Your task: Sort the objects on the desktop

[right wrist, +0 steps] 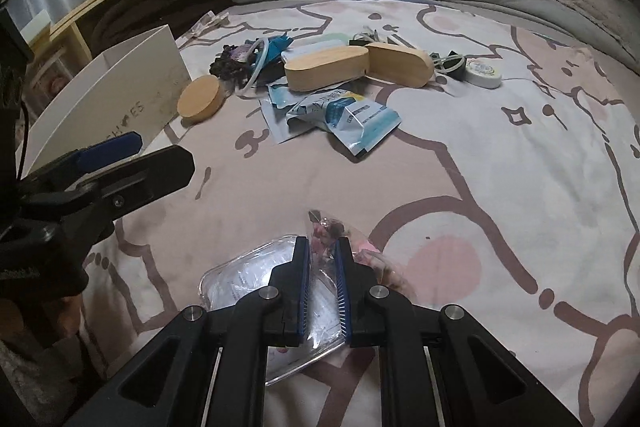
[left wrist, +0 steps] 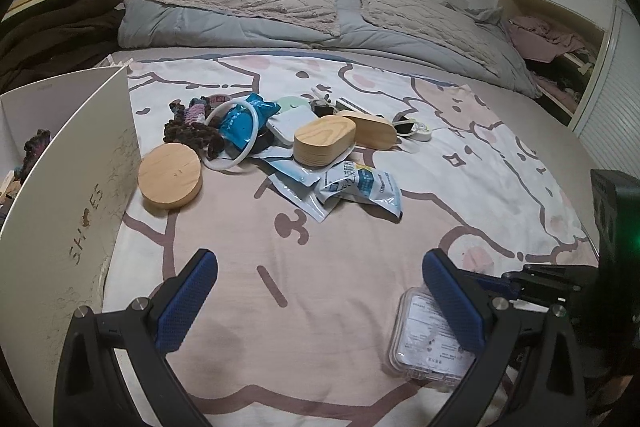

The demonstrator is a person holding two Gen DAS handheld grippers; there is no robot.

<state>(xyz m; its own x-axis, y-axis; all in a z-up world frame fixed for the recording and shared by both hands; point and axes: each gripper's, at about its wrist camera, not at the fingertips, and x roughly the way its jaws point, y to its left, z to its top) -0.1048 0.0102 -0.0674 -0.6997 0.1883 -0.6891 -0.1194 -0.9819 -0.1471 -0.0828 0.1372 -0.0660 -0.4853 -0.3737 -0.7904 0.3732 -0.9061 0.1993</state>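
My right gripper (right wrist: 322, 247) is pinched nearly shut on a small clear bag (right wrist: 340, 239) with pink and dark bits inside — it hangs between the pads just above the clear plastic case (right wrist: 240, 279) lying on the patterned sheet (right wrist: 500, 167). My left gripper (left wrist: 320, 291) stands wide open and empty over the sheet, near that same case. The rest of the pile — wooden lids, blue pouches, a white ring — sits farther off beside the white shoe box (left wrist: 80, 187). I judge the bag is thin and slippery, so I want a steady pinch, no wrist jerks, and a low carry toward its place.
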